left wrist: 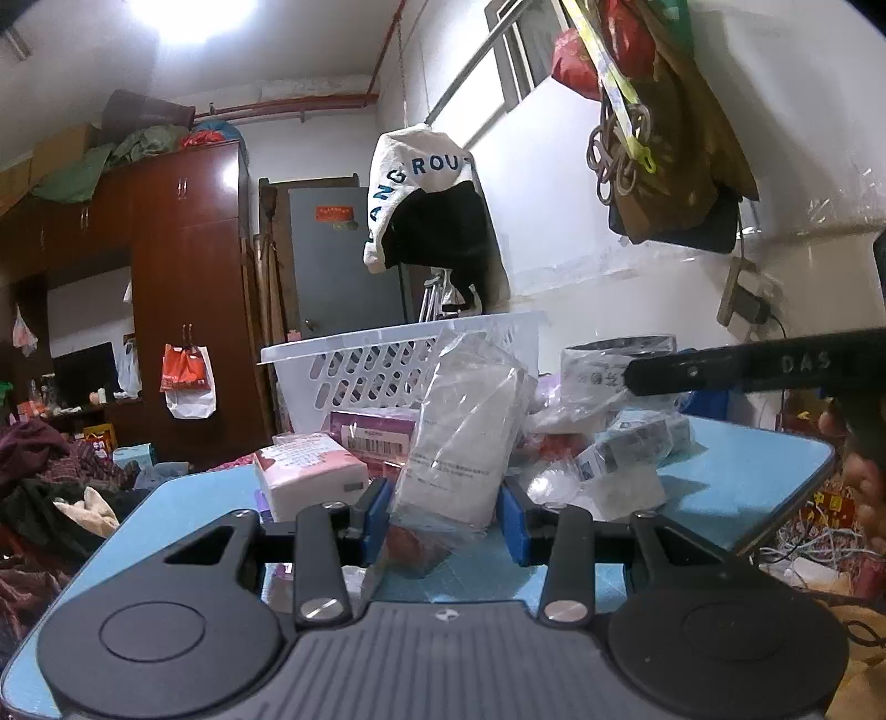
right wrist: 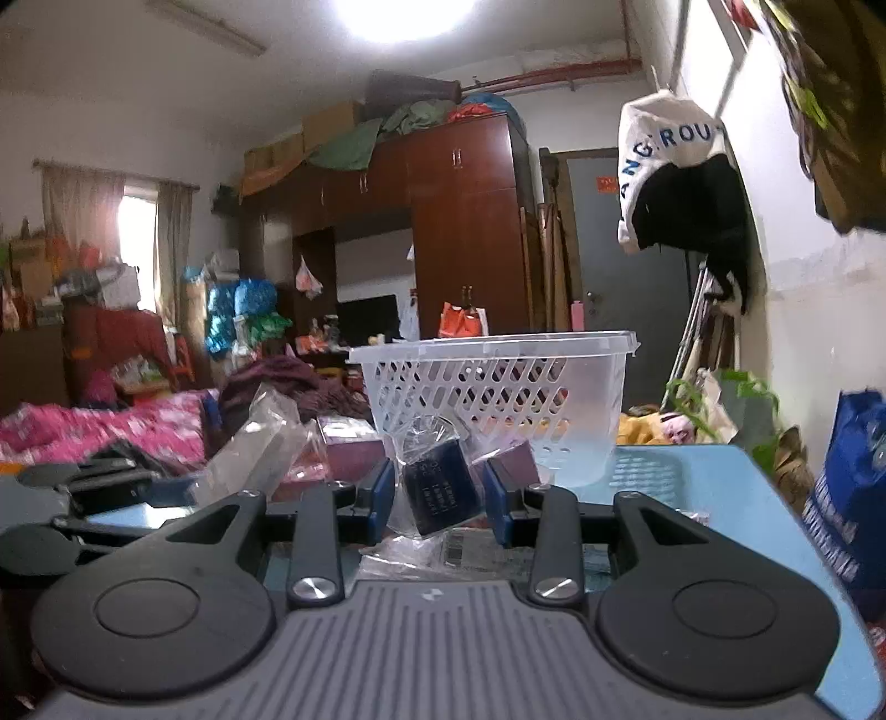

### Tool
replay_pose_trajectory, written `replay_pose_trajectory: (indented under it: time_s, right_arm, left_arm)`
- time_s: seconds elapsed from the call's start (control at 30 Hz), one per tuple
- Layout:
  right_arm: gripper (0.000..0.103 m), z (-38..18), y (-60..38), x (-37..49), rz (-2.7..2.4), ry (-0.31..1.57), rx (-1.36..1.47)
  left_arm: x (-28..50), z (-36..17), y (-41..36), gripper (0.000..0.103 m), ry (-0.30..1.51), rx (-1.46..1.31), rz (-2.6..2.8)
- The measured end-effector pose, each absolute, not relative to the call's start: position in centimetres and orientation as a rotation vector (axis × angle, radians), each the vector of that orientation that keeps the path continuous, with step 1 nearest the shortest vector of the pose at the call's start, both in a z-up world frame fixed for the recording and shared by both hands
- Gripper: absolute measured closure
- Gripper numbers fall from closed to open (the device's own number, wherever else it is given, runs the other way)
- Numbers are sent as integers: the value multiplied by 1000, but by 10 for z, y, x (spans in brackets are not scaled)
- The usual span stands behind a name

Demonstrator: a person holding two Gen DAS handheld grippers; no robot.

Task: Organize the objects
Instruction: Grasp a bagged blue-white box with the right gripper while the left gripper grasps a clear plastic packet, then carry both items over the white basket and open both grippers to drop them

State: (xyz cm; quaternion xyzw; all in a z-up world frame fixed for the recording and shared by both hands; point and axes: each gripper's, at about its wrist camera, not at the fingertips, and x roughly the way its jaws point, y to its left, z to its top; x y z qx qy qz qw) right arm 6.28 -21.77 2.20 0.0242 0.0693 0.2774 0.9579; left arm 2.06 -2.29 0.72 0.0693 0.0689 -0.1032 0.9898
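Left gripper [left wrist: 443, 512] grips packet [left wrist: 462, 437]; basket [left wrist: 354, 371] behind.

- A ceiling lamp [right wrist: 407, 14] blew out to white glare in both views.
- A curtained window [right wrist: 135, 213] glowed at far left.
- Fisheye bending curved the edges; corners vignetted black.

The white basket [right wrist: 498, 399] stood at centre frame, its open top unobstructed. Boxes and clear packets [left wrist: 343, 459] crowded the blue table [right wrist: 720, 498] at lower centre; its right side lay free.
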Motion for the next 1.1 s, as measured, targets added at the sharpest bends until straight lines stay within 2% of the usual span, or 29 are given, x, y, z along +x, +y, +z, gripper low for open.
replay_pose_trajectory:
  time_s: [0.13,0.33,0.53,0.7,0.9,0.93,0.97,1.0,1.03,1.07,1.1]
  right_arm:
    - [65,30,-228,67,610,142,127]
    - [65,50,-224,74,585,95,96]
    - [65,87,-202,125,528,72,37]
    - [65,108,-173,204,467,150,-30]
    - [64,99,-149,265,388,298,-122]
    - [62,97,-146,268,381,310,-139]
    - [59,96,-146,269,390,326,-140]
    - [56,96,-146,268,402,332,-139]
    - [42,97,-147,258,404,315,-134]
    - [19,99,-151,249,397,278,-125]
    - [2,99,-158,234,393,232,-113]
  left_arm:
    - [20,15,-16,58,119,110,-210]
    - [37,42,-6,58,97,80,-225]
    - [103,102,-1,58,100,53,-249]
    - [194,137,-11,58,244,43,-257]
    - [276,131,-14,57,443,21,-208]
    - [281,128,-14,51,454,22,-201]
    - [281,124,-12,32,452,20,-177]
    - [276,124,-8,24,436,10,-165]
    - [268,123,-3,16,411,-3,-171]
    - [256,124,3,16,387,-17,-179]
    - [244,125,10,16,366,-25,-180]
